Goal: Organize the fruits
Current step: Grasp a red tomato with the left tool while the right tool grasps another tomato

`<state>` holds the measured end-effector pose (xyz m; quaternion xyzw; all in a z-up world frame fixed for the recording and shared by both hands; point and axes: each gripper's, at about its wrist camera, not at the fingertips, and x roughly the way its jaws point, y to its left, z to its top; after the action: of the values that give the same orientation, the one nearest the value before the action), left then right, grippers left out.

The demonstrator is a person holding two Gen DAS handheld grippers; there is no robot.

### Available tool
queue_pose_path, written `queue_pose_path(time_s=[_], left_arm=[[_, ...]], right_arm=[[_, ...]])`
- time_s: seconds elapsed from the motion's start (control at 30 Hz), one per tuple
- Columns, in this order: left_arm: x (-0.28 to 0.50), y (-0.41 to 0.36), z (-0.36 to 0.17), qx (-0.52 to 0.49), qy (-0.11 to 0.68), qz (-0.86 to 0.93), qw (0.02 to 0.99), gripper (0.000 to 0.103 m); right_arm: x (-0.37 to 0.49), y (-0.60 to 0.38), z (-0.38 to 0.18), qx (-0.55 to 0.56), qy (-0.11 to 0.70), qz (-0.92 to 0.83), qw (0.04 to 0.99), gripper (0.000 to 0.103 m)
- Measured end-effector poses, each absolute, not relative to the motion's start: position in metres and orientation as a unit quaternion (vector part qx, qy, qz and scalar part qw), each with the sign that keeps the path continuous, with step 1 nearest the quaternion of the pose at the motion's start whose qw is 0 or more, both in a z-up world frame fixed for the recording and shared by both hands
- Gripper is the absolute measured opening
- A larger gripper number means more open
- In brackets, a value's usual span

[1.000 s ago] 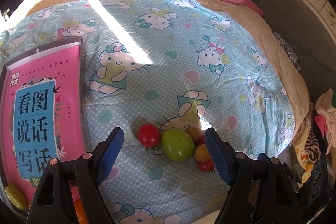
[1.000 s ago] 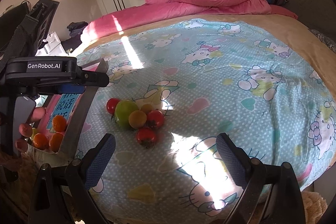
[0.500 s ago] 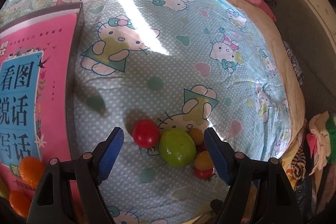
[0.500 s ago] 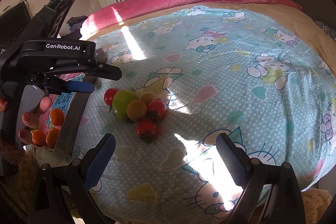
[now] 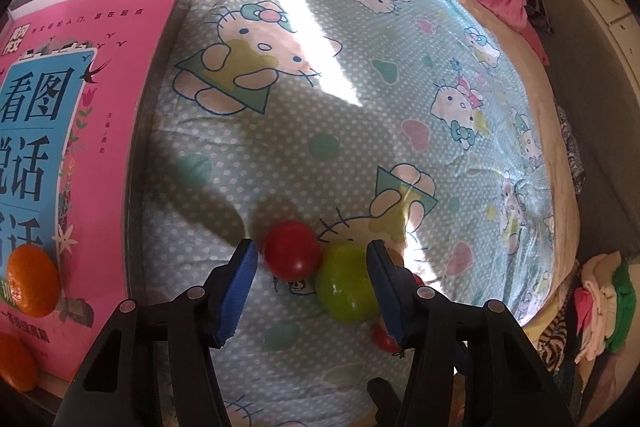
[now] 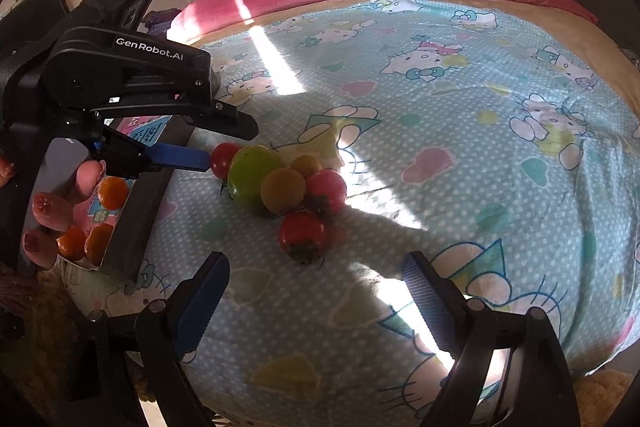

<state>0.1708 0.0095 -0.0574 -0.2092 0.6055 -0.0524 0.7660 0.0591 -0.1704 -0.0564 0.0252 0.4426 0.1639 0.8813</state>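
The left gripper (image 5: 310, 285) tilts steeply down over the fruit pile on the bed (image 5: 360, 107), its jaws closing around the red tomato (image 5: 292, 251) and the green fruit (image 5: 346, 283); the left pad sits just beside the tomato, the right pad against the green fruit's far side, though whether either presses cannot be told. In the right wrist view a person's fingers (image 6: 52, 211) wrap that gripper's handle. The right gripper (image 6: 314, 287) angles down nearer the bed's front edge, jaws closing but wide, nothing between them, a second red tomato (image 6: 304, 235) just beyond its tips.

The box (image 5: 80, 131) (pink printed lining, dark wall) lies left of the pile, well apart from it, with open sheet between. Right of the pile the sheet runs clear to the bed's edge.

The pile is tight: the green fruit, biggest, touches the red tomato; an orange-yellow fruit (image 6: 283, 190) and a pinkish tomato (image 6: 326, 187) crowd its other side. 3 oranges (image 6: 112, 191) sit in the box.
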Motion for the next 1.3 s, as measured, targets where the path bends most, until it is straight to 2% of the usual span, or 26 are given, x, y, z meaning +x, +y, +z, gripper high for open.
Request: queue_pose_path(time_s=[0.3, 0.5, 0.6, 0.7, 1.0, 1.1, 1.17, 1.23, 1.3], left_arm=[[0.175, 0.012, -0.064, -0.215, 0.605, -0.037, 0.766, 0.058], [0.175, 0.015, -0.064, -0.238, 0.6, -0.035, 0.763, 0.045], [0.174, 0.023, -0.067, -0.257, 0.599, -0.033, 0.758, 0.039], [0.172, 0.029, -0.07, -0.271, 0.599, -0.026, 0.753, 0.038], [0.176, 0.014, -0.074, -0.219, 0.6, -0.006, 0.77, 0.037], [0.18, 0.004, -0.073, -0.183, 0.598, -0.007, 0.78, 0.033], [0.183, 0.0, -0.075, -0.172, 0.598, -0.006, 0.783, 0.031], [0.185, -0.003, -0.075, -0.163, 0.599, -0.005, 0.784, 0.031], [0.188, -0.004, -0.075, -0.16, 0.603, -0.006, 0.782, 0.031]], right_arm=[[0.066, -0.158, -0.064, -0.015, 0.439, 0.16, 0.884, 0.062], [0.066, -0.145, -0.069, -0.059, 0.437, 0.159, 0.883, 0.049], [0.067, -0.145, -0.069, -0.058, 0.437, 0.16, 0.883, 0.048], [0.068, -0.147, -0.069, -0.051, 0.439, 0.161, 0.883, 0.047], [0.07, -0.14, -0.072, -0.074, 0.439, 0.15, 0.883, 0.047], [0.07, -0.135, -0.074, -0.09, 0.436, 0.145, 0.883, 0.045], [0.069, -0.134, -0.074, -0.096, 0.435, 0.145, 0.884, 0.041], [0.071, -0.134, -0.074, -0.098, 0.436, 0.149, 0.882, 0.028], [0.071, -0.135, -0.073, -0.094, 0.437, 0.151, 0.882, 0.028]])
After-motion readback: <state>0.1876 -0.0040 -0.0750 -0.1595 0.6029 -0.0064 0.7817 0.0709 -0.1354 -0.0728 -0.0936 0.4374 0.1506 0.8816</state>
